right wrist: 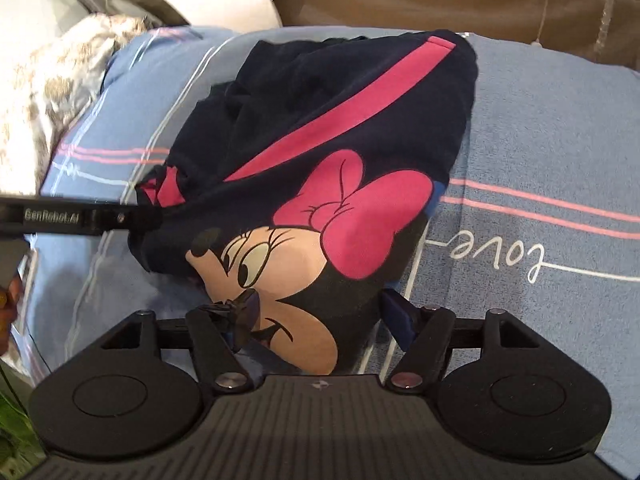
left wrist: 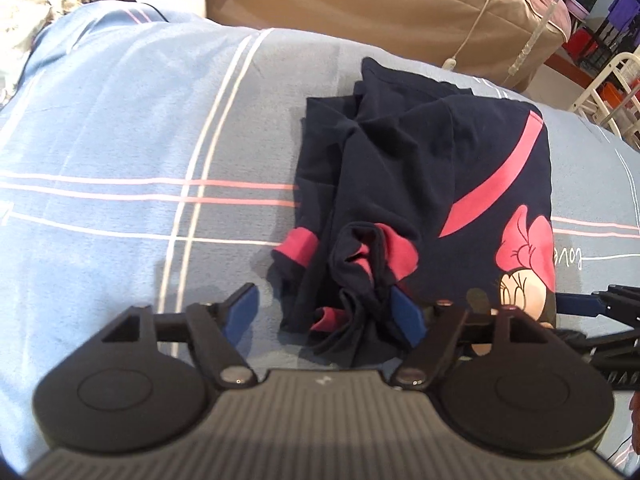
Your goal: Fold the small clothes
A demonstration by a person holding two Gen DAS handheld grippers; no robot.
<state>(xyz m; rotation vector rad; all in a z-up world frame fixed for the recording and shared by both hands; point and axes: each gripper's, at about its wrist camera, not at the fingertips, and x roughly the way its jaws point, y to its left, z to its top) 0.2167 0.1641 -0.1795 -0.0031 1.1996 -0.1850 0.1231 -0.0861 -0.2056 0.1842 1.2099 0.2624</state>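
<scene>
A small navy shirt [left wrist: 404,168] with pink stripe, pink cuffs and a Minnie Mouse print lies partly folded on the blue bedsheet [left wrist: 120,152]. My left gripper [left wrist: 326,312] is open, its jaws wide apart at the shirt's near left edge, where bunched sleeves with pink cuffs [left wrist: 384,256] lie between them. My right gripper [right wrist: 320,316] is open too, its jaws straddling the near edge of the shirt [right wrist: 320,140] over the Minnie print [right wrist: 280,264]. The left gripper's arm [right wrist: 80,216] reaches the shirt's left side in the right wrist view.
The sheet has pink and white stripes and the word "love" [right wrist: 500,256]. A brown covered box [left wrist: 380,8] stands behind the bed. A pale crumpled blanket [right wrist: 44,96] lies at the left. A white rack [left wrist: 612,92] stands at the far right.
</scene>
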